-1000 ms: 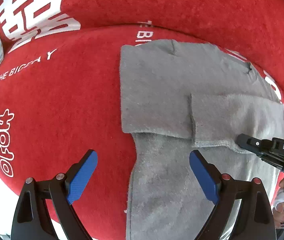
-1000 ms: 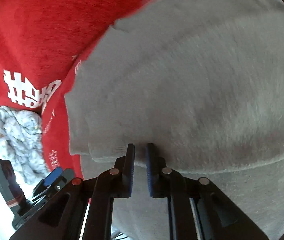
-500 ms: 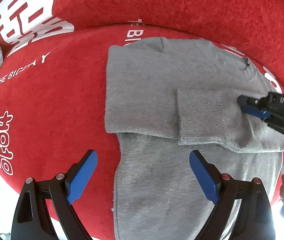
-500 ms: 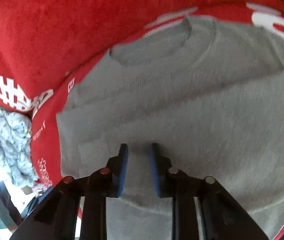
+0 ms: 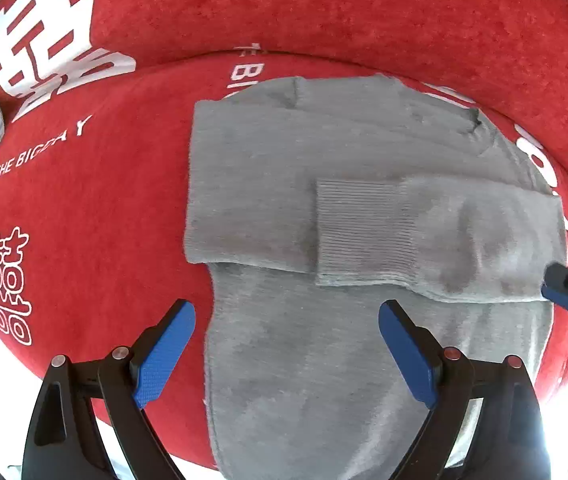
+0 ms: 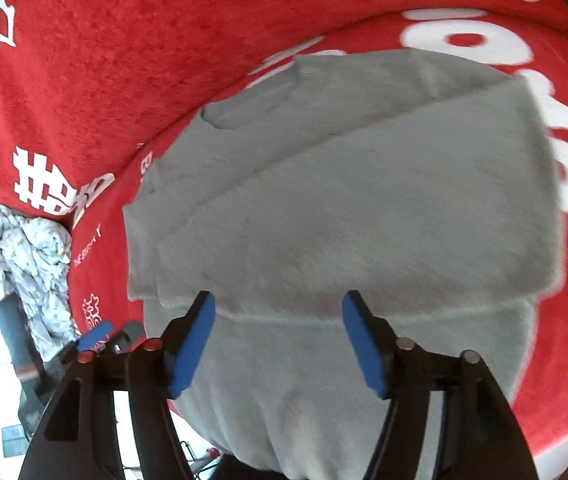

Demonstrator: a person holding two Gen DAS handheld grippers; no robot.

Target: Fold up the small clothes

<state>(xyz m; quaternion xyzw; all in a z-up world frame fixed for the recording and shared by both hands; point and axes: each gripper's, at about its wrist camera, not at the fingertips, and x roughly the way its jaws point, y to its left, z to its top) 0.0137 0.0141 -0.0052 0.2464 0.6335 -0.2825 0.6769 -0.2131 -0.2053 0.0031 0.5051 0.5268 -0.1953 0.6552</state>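
Right wrist view: right gripper (image 6: 278, 334) opening, empty, above grey knitted sweater (image 6: 364, 220); left gripper (image 5: 286, 354) released; folded sleeve (image 5: 424, 236) may spring back unpinned

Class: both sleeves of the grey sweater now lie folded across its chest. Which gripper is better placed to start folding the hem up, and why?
Probably the left gripper: open, hanging over the grey sweater body below the sleeves. The right gripper, jaws opening, empty, sits near the right sleeve.

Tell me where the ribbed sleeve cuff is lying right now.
In the left wrist view, the ribbed cuff lies flat across the middle of the grey sweater, on the red cover, just ahead of the open left gripper.
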